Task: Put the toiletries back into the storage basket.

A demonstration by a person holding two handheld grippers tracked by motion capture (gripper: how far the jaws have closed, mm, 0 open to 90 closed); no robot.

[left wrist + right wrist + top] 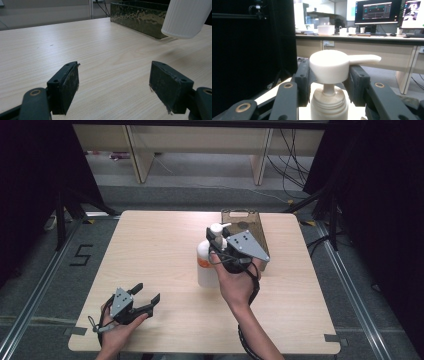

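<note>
**Pump Bottle Gripped at the Head, Raised Above the Table**

Presently, the white pump bottle (206, 262) is clamped by the right gripper (218, 240) at its pump head (329, 65), one black jaw being pressed against each side of the head. The bottle is held upright near the middle of the wooden table (150, 255), just beside the dark translucent bin (245, 220). In the left gripper view, the ribbed base of the bottle is seen clear of the tabletop. The left gripper (147, 296) is held low at the near left corner, its jaws spread wide with nothing between them.
</note>
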